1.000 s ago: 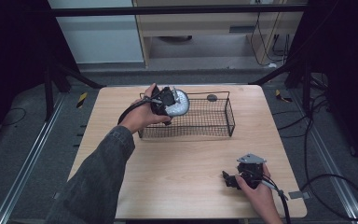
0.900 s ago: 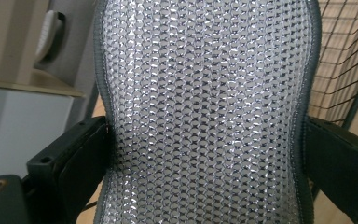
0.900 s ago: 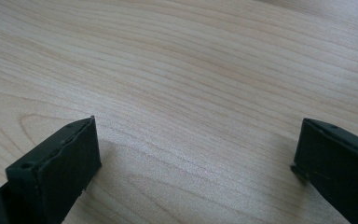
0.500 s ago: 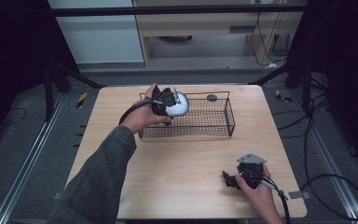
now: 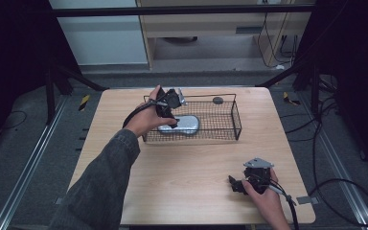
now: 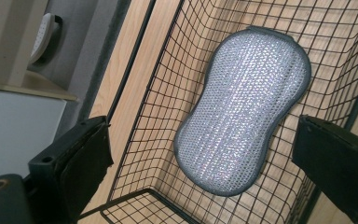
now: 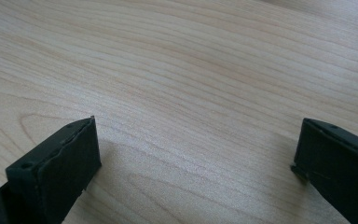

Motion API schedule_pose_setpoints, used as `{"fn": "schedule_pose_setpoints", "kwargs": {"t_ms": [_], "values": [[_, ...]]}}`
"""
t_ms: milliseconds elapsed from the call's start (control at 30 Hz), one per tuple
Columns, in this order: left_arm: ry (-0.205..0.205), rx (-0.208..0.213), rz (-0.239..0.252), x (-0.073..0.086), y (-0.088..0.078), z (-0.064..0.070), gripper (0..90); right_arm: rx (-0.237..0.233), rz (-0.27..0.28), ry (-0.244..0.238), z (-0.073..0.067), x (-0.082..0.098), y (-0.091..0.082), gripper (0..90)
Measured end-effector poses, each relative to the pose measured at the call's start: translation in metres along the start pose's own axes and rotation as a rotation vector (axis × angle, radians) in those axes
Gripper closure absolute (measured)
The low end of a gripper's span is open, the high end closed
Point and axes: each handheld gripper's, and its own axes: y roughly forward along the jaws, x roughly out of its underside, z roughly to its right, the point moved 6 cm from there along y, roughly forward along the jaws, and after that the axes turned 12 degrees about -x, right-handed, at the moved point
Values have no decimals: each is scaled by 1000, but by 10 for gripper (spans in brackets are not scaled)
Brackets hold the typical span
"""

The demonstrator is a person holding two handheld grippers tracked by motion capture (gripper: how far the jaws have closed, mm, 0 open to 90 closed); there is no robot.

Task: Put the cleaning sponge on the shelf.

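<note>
One black wire mesh basket (image 5: 220, 125) stood on the pale wooden surface (image 5: 187, 177), toward its far side. Inside it lay one silvery, peanut-shaped scouring pad with a grey rim (image 6: 243, 108), flat on the basket's floor near the left end. The left gripper (image 5: 171, 106) hung over that end of the basket, jaws wide apart with nothing between them. One small dark round object (image 5: 217, 100), possibly a cap, sat just beyond the basket. The right gripper (image 5: 239, 184) rested well nearer than the basket, jaws apart over bare wood.

both grippers, left (image 6: 200, 154) and right (image 7: 196, 158), seemingly gape empty.
</note>
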Motion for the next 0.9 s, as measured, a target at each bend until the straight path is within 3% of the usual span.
{"fn": "schedule_pose_setpoints", "kwargs": {"t_ms": [367, 733, 900], "values": [[-54, -15, 41, -4, -16, 11, 39, 2, 1, -3, 0, 0, 0, 4], [-71, -61, 57, -6, -31, 28, 35, 3, 0, 1, 0, 0, 0, 4], [-84, -55, 64, -5, -37, 34, 35, 3, 0, 0, 0, 0, 0, 4]]}}
